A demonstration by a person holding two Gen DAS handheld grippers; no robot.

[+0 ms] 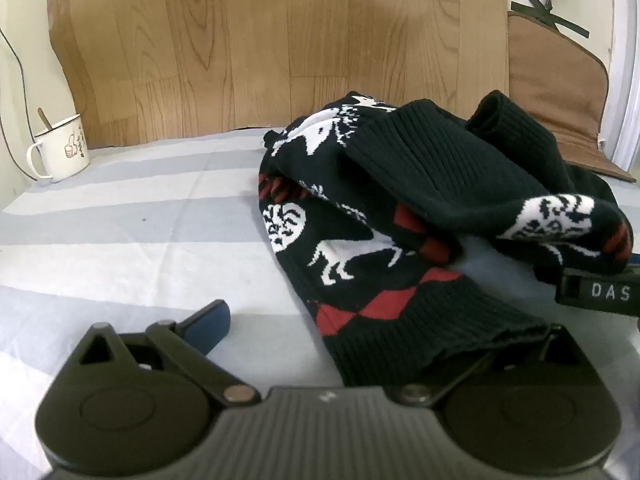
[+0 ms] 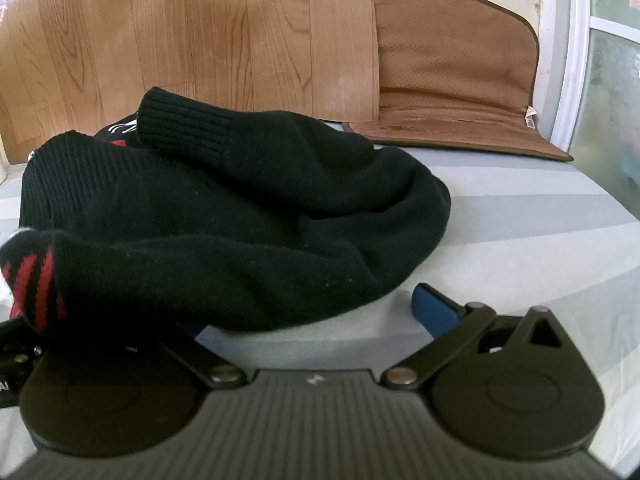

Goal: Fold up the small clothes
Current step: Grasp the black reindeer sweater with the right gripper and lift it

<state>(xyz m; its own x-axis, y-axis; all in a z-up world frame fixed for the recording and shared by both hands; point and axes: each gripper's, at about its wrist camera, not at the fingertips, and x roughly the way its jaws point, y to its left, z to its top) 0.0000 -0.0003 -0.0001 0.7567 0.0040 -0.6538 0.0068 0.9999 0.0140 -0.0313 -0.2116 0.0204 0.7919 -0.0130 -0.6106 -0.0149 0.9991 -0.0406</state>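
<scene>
Lying crumpled on the striped bedsheet (image 1: 120, 240), a small black knitted sweater (image 1: 400, 208) is presented as a loose heap rather than a flat layer. A pattern of white animal figures, white round motifs and red diamonds is knitted into the body, and the hem and cuff are finished in plain black ribbing. One ribbed sleeve end is raised at the top of the heap.

The left gripper (image 1: 360, 332) is seen with its jaws spread fully apart. Its left blue pad (image 1: 210, 326) rests clear on the sheet, while the opposite finger is covered by the ribbed hem, which lies draped across the gap. No pinch on the fabric is shown; nothing is held.

The right gripper (image 2: 304, 312) is likewise fully spread. Its right blue pad (image 2: 434, 310) lies on the sheet just beside the sweater's edge; the other finger is hidden beneath the fabric. No grip is shown.

Differences between the views are as follows. The patterned front of the sweater is displayed only in the left wrist view; in the right wrist view the garment appears almost wholly plain black, with one red-striped corner at the left edge. A white mug (image 1: 60, 148) with a spoon, standing at the far left of the sheet, is shown only in the left wrist view. The brown perforated mat (image 2: 452, 80) leaning against the wood-grain panel (image 2: 200, 40) is displayed more fully in the right wrist view.
</scene>
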